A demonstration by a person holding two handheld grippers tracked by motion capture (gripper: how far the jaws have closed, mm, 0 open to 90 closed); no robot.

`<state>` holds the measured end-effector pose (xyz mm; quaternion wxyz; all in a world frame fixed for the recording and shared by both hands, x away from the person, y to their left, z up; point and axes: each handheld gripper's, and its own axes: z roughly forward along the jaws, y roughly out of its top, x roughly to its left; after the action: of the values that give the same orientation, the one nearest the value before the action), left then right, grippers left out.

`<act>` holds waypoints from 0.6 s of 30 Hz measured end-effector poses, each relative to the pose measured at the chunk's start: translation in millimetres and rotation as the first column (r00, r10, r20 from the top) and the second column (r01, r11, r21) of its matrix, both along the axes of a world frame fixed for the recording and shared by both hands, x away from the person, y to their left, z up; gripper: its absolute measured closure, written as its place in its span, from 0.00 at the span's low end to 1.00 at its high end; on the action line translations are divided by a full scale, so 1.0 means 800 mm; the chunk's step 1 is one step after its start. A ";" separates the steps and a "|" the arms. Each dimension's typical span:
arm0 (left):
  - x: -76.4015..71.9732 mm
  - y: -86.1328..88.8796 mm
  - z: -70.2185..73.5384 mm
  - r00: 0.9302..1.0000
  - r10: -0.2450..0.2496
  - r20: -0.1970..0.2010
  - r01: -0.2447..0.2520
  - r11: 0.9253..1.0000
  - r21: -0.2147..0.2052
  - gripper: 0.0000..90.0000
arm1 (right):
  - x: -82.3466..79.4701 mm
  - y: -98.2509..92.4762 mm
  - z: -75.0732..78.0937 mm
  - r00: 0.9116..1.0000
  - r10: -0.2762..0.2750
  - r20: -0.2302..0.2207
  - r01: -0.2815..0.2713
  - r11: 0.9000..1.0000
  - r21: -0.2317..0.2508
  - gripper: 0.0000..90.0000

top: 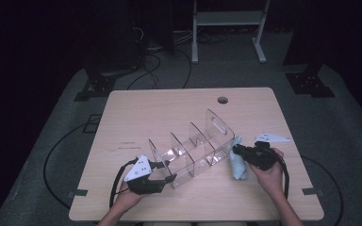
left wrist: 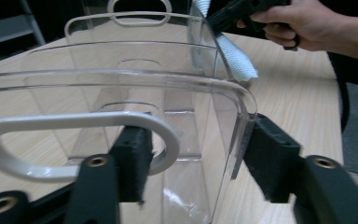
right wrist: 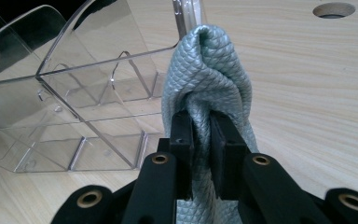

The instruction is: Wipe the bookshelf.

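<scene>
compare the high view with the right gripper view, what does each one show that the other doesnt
High view alone: the left gripper at the near end panel of the clear divided organizer, both of the person's forearms, the whole table and the floor with its cables around it.

Right gripper view alone: close detail of the right gripper shut on a fold of the grey-blue cloth, whose woven diamond texture is plain to see.

Both: the cloth held in the right gripper beside the organizer, the organizer's clear dividers, the wooden tabletop and its round cable hole.
</scene>
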<state>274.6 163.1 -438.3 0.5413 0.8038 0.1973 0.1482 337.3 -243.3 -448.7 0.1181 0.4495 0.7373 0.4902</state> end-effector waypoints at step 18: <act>0.002 0.046 0.012 0.994 0.106 0.006 -0.106 0.994 -0.033 0.27 | -0.001 0.000 -0.004 1.000 0.003 -0.007 -0.003 1.000 -0.001 0.88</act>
<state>276.0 200.0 -428.3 0.5467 0.7826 0.2398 0.1766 336.7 -243.2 -452.3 0.1151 0.4502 0.7386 0.4884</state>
